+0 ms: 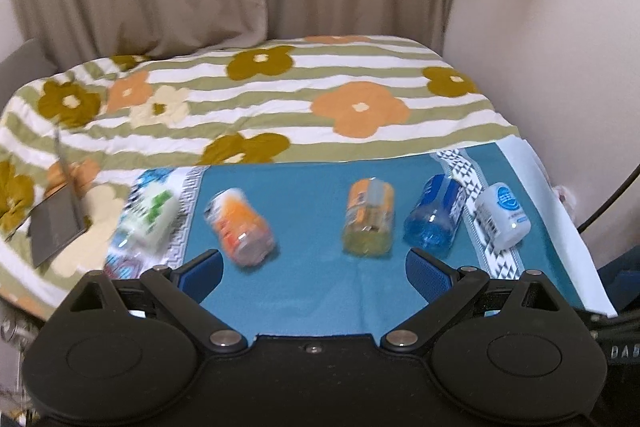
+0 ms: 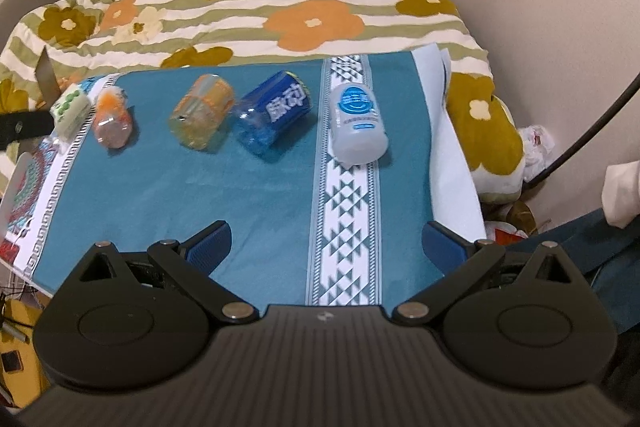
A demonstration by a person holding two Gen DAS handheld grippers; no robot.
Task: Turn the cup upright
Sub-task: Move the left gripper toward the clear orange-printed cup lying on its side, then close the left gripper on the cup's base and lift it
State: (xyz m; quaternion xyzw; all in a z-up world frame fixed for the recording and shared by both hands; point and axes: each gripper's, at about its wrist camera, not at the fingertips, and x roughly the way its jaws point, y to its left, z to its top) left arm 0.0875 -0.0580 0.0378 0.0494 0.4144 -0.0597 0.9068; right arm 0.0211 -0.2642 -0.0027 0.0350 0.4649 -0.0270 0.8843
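Lying on their sides in a left-to-right row across the far teal cloth point(image 2: 248, 211): five cups point(image 2: 358, 125), none yet upright; left gripper point(image 1: 314, 269) and right gripper point(image 2: 326, 243) poised near, spread wide, holding nothing, presumably ready to choose one.

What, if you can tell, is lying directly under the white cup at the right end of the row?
The white cup lies on its side on the white patterned band of the teal cloth. The band runs on beneath it, hidden where the cup rests.
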